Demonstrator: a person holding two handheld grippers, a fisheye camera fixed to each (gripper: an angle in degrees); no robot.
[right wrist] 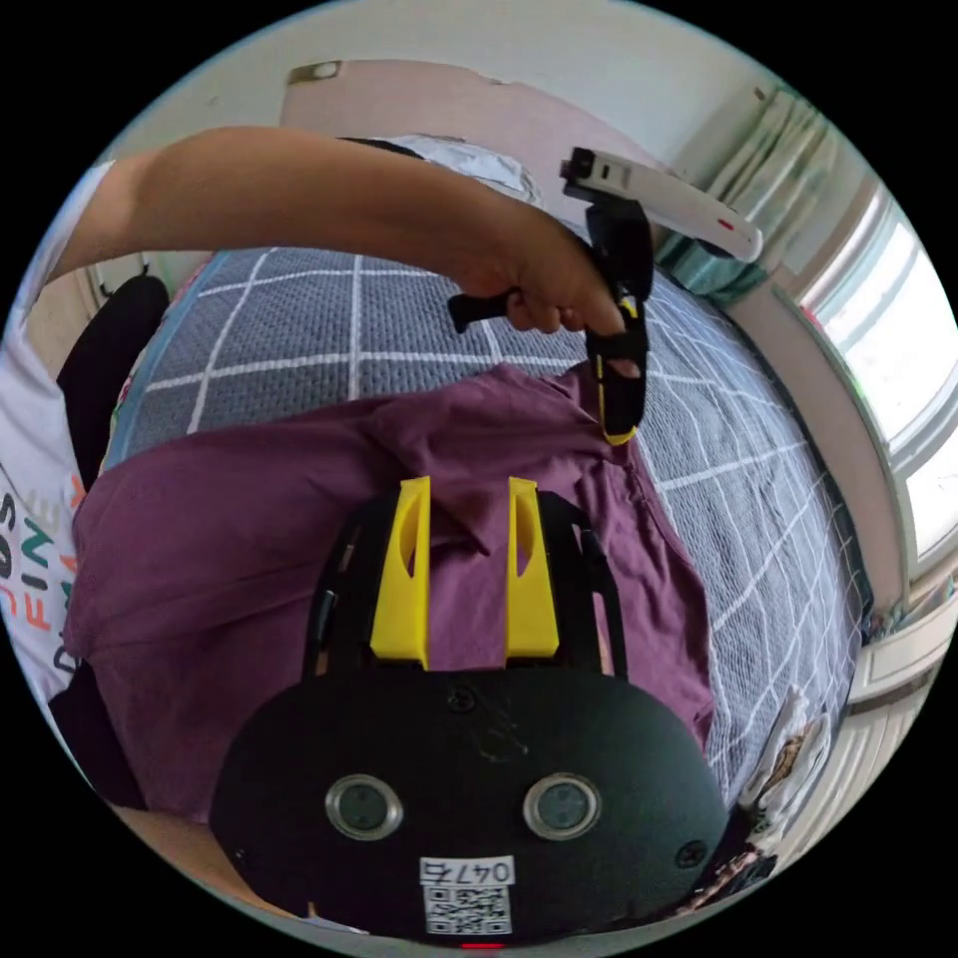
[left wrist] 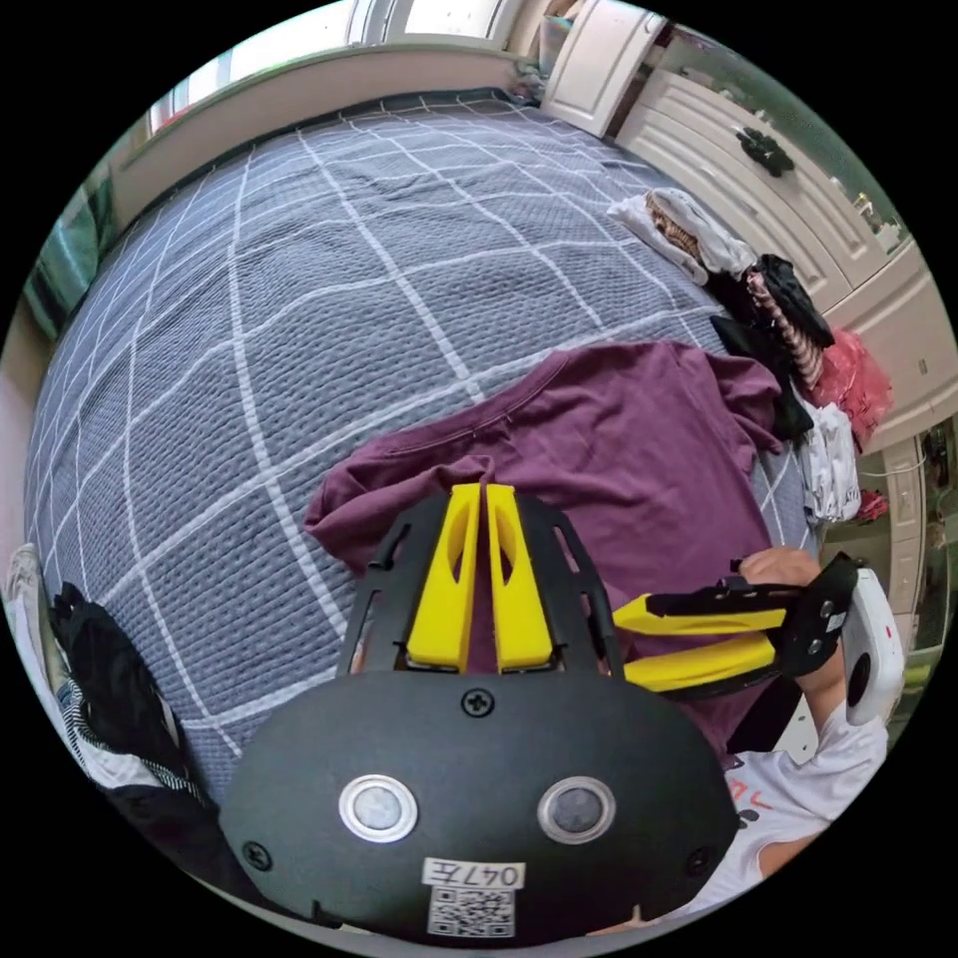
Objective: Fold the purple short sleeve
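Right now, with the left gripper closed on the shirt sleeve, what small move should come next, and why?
Probably carry the left gripper inward, over the purple shirt's body, to fold the sleeve across. Its jaws look shut on that bunched sleeve, the shirt lies spread on the grey checked bedspread, and the right gripper hangs open over the shirt, holding nothing.

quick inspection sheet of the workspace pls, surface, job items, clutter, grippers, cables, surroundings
surface: grey quilted bedspread with white grid lines, mostly bare
job's things: purple short-sleeve shirt spread near the bed edge, one sleeve bunched
clutter: pile of mixed clothes along one bed edge; dark clothes at another
grippers: left gripper shut on the bunched sleeve; right gripper open over the shirt
cables: nothing seen
surroundings: white panelled wardrobe doors, bright window
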